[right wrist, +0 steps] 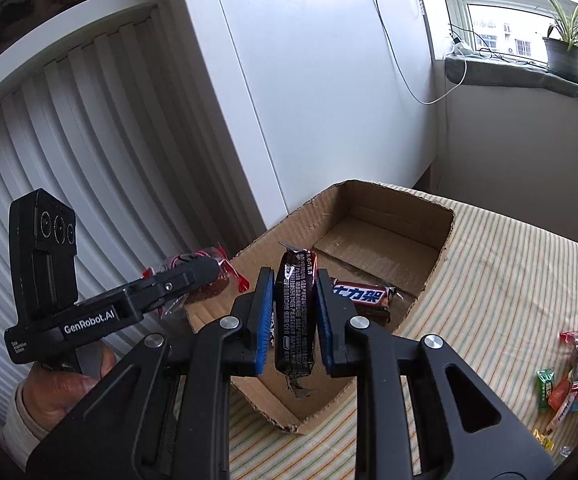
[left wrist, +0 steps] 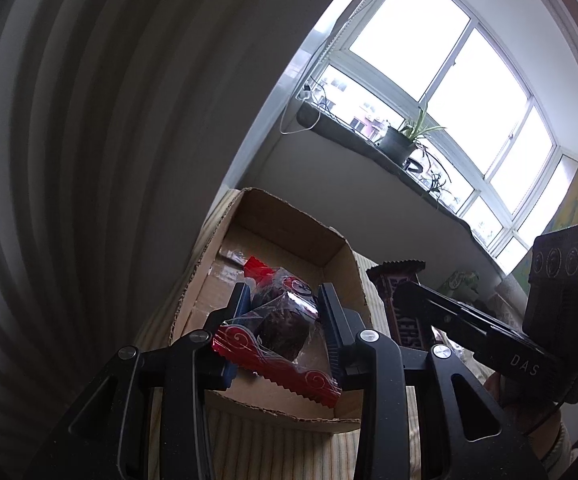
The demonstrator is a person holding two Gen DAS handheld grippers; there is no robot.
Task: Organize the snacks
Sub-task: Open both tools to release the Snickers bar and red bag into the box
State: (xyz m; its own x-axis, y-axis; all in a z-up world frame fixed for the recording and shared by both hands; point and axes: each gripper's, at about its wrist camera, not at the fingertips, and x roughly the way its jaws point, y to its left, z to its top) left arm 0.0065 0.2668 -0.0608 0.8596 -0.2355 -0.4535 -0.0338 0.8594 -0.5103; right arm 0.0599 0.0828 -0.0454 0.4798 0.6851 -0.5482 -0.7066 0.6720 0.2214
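My left gripper (left wrist: 283, 300) is shut on a clear-and-red wrapped dark snack (left wrist: 281, 326) and holds it above the open cardboard box (left wrist: 345, 256). Another red-wrapped snack (left wrist: 273, 276) shows just behind it in the box. My right gripper (right wrist: 295, 280) is shut on a brown Snickers bar (right wrist: 295, 312), held upright over the same box (right wrist: 445, 240). A second Snickers bar (right wrist: 363, 296) lies inside the box. In the right wrist view the left gripper (right wrist: 205, 270) with its snack (right wrist: 213, 286) is at the box's left edge. In the left wrist view the right gripper (left wrist: 405, 292) holds its bar (left wrist: 399, 292) right of the box.
The box rests on a striped cloth (right wrist: 509, 280). Several loose wrapped candies (right wrist: 569, 376) lie on the cloth at the right. A white radiator (right wrist: 49, 140) and wall stand on the left. A window sill with a potted plant (right wrist: 565, 52) is behind.
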